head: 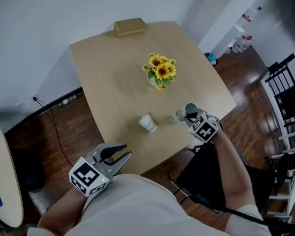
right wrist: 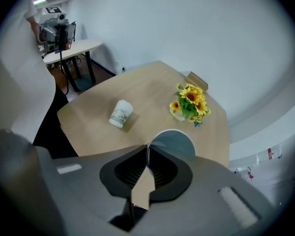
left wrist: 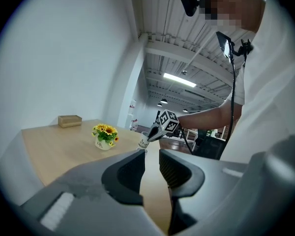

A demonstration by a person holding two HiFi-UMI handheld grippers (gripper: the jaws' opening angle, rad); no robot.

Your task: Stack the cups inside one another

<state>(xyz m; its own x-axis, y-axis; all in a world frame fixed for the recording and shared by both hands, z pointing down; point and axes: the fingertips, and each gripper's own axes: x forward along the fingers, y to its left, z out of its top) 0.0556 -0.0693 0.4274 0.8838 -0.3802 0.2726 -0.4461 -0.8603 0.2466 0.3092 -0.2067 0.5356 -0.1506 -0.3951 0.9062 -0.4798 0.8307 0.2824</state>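
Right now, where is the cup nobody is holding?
In the head view the free cup sits on the table near its front edge, left of the held cup in the right gripper, with the sunflowers behind it.

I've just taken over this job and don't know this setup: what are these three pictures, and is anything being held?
There is no robot: a person holds a claw in each hand. One picture comes from a camera on the person's head, looking down; the other two come from cameras riding on the claws. The right claw is shut on the rim of a cup. The left claw is open and empty. On the table are a second cup, a pot of sunflowers and a small wooden box.
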